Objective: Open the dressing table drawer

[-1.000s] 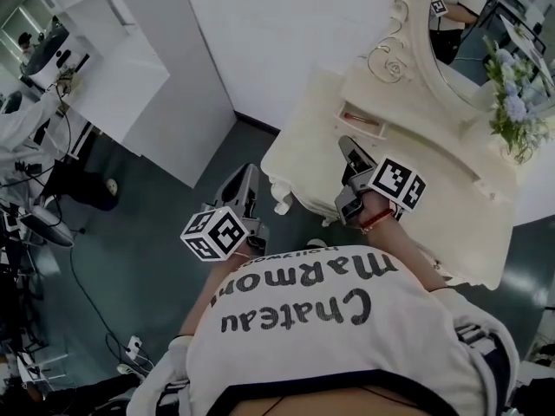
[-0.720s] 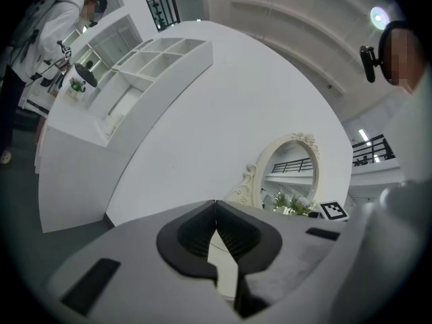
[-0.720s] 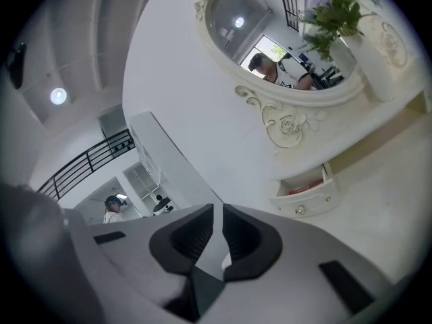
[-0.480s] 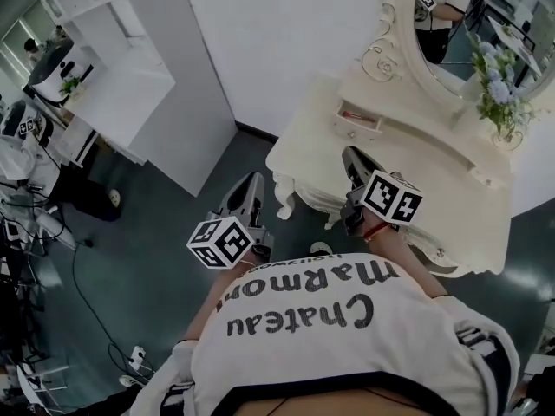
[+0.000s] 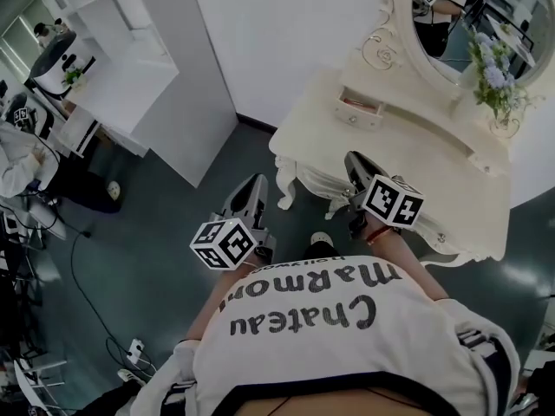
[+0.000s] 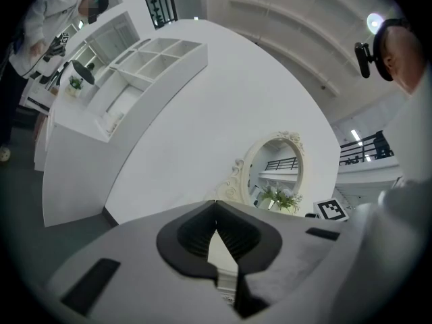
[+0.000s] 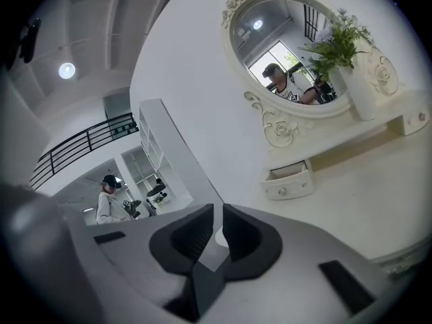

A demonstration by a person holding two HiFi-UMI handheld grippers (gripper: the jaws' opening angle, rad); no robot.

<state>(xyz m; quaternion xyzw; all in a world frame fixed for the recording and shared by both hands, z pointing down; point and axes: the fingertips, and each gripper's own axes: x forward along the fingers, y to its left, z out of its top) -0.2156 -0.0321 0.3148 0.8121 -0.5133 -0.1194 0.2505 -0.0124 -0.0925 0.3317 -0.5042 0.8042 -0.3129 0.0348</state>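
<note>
The cream dressing table point(image 5: 416, 159) stands against the white wall under its oval mirror point(image 5: 460, 24). Its small drawer point(image 5: 358, 111) under the mirror's left side stands a little way out, and the right gripper view shows the drawer point(image 7: 288, 181) with its round knob. My right gripper point(image 5: 354, 161) hovers over the table's front edge, short of the drawer. That right gripper point(image 7: 217, 208) is shut with only a slit between the jaws and nothing in them. My left gripper point(image 5: 253, 187) hangs over the floor left of the table. The left gripper point(image 6: 216, 204) is shut and empty.
A vase of blue and white flowers point(image 5: 494, 76) stands on the table's right. A white partition point(image 5: 173, 85) and a shelf unit point(image 5: 95, 7) rise at the left. A person point(image 5: 17, 159) works at the far left. Cables point(image 5: 95, 310) lie on the dark floor.
Both grippers have drawn back from the dressing table toward me. The right one, earlier over the tabletop near the drawer, now sits at the front edge and has rolled slightly. The jaws look the same.
</note>
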